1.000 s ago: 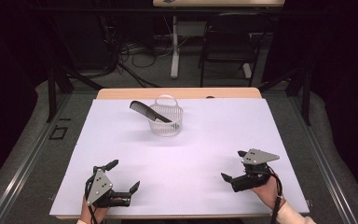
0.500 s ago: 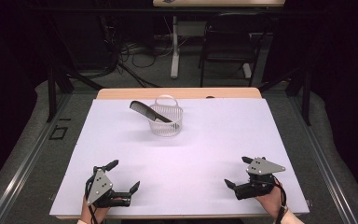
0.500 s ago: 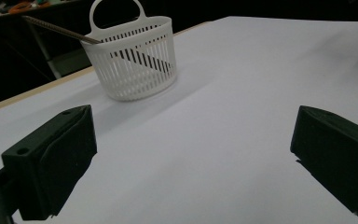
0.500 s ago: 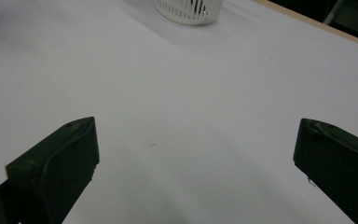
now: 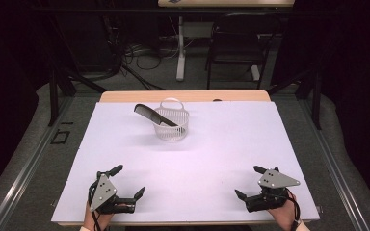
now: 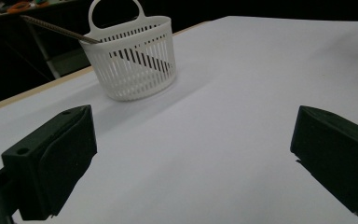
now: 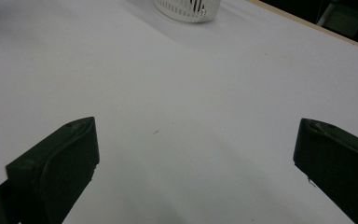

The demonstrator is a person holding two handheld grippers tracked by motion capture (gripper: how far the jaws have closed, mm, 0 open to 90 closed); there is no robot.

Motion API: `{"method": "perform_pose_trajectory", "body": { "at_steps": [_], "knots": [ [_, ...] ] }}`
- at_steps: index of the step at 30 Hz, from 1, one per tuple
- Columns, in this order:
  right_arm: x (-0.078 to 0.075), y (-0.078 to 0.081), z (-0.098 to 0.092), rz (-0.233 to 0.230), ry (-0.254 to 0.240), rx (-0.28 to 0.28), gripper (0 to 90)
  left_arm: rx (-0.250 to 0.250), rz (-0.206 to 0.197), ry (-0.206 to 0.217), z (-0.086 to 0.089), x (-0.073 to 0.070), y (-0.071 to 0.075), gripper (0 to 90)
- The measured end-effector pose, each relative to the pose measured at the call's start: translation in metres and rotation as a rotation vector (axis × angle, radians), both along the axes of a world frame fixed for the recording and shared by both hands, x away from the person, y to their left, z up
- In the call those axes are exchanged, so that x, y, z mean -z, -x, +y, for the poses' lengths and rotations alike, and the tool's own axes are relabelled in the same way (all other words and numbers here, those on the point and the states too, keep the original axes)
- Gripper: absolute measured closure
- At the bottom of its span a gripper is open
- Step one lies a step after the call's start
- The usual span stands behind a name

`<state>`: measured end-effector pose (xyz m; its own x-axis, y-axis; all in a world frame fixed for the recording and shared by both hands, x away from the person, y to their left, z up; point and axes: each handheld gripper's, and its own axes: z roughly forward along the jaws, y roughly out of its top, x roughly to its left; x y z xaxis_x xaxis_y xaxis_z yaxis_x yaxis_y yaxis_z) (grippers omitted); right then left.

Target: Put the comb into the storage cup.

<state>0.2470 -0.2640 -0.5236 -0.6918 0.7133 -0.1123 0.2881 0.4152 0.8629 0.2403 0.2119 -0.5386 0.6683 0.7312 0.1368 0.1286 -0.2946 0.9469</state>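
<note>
A small white slotted basket [image 5: 172,125] with a loop handle stands on the white table sheet [image 5: 221,139] toward the back. A black comb [image 5: 151,114] leans in it, its end sticking out up and to the left. The left gripper view has the basket [image 6: 133,58] and the comb [image 6: 51,29] ahead of its jaws. My left gripper [image 5: 127,181] rests open near the front left edge, nothing between its fingers. Near the front right edge my right gripper [image 5: 248,183] is open too, holding nothing. The right gripper view catches the basket's base [image 7: 189,9] at the top.
The sheet covers a wooden table whose back edge [image 5: 183,95] shows bare. Behind it stand a dark chair [image 5: 238,43] and a table leg with cables on the floor. Grey floor strips run along both sides.
My right gripper has drawn back toward the front edge and a little to the right. The left gripper, basket and comb have not moved.
</note>
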Motion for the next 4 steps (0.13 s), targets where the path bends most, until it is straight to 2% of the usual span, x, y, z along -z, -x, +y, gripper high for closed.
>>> {"method": "perform_pose_trajectory", "body": {
  "at_steps": [2,4],
  "knots": [
    [0.0009,-0.0014,-0.0015,0.000,-0.009,-0.011,0.0,-0.001,0.000,-0.001,-0.0002,-0.0002,-0.0005,0.5],
    [0.0040,-0.0043,-0.0037,-0.002,0.002,-0.007,0.0,0.000,0.001,-0.003,-0.0004,-0.0003,-0.0007,0.4]
  ]
}}
